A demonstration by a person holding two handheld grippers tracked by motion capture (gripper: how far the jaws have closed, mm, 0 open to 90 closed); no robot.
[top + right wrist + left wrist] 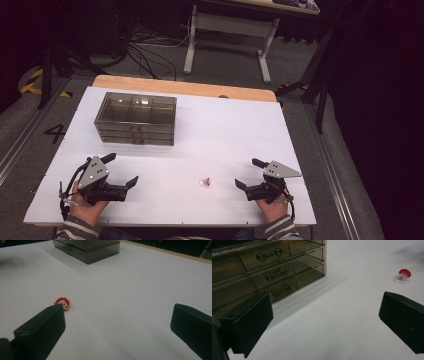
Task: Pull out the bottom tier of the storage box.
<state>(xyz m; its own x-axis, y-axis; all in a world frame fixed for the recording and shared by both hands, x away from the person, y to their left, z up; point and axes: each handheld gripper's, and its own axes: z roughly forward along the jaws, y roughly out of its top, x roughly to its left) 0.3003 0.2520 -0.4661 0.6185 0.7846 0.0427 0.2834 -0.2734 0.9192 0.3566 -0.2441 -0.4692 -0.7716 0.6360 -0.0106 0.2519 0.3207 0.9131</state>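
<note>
This looks like a lab or recording workspace rather than a home: a white board tabletop with a pale wooden edge (185, 88) stands on grey carpet, flanked by metal floor rails (20, 137). A tangle of black cables (145, 52) runs over the floor behind it, beside a grey metal-legged desk (227, 30), with yellow-and-black hazard tape (31, 82) and a black taped number four (55, 132) marked on the carpet. Dark surroundings close it in.

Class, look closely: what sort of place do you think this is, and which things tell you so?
Probably a lab or workshop set up for recording. A white table carries just a smoky drawer box and a small red ring, with loose cables on a grey floor and another workbench behind.
</note>
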